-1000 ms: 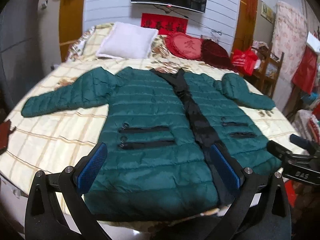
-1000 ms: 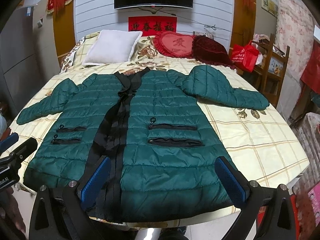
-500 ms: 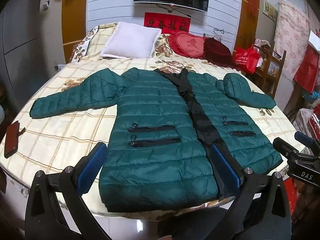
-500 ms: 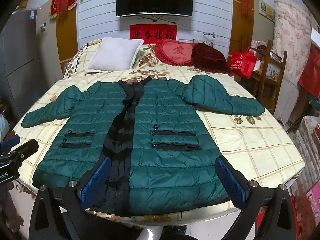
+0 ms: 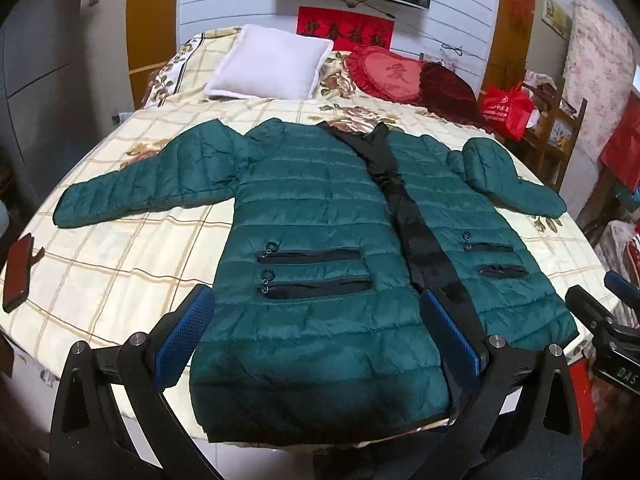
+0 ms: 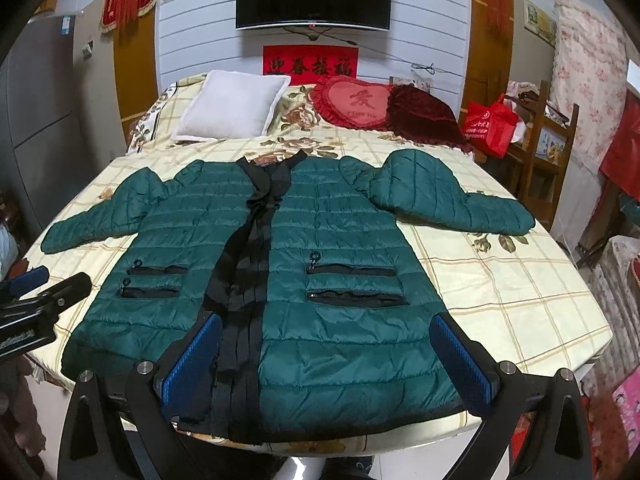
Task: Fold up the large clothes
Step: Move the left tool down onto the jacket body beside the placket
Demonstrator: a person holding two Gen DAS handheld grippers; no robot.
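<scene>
A dark green quilted jacket (image 5: 312, 216) with a black front placket lies flat and face up on the bed, sleeves spread to both sides; it also shows in the right wrist view (image 6: 340, 248). My left gripper (image 5: 316, 336) is open and empty, hovering over the hem of the jacket's left half. My right gripper (image 6: 326, 360) is open and empty, hovering over the hem of the right half. Each gripper's side shows at the edge of the other's view.
The bed (image 5: 120, 264) has a cream checked cover. A white pillow (image 5: 272, 64) and red heart cushion (image 5: 386, 74) lie at its head. A red phone (image 5: 18, 272) lies at the left edge. A wooden rack with a red bag (image 6: 490, 126) stands at right.
Both grippers have pulled back and up from the jacket's hem, so the whole jacket and the bed's front edge show further away. The jacket has not moved.
</scene>
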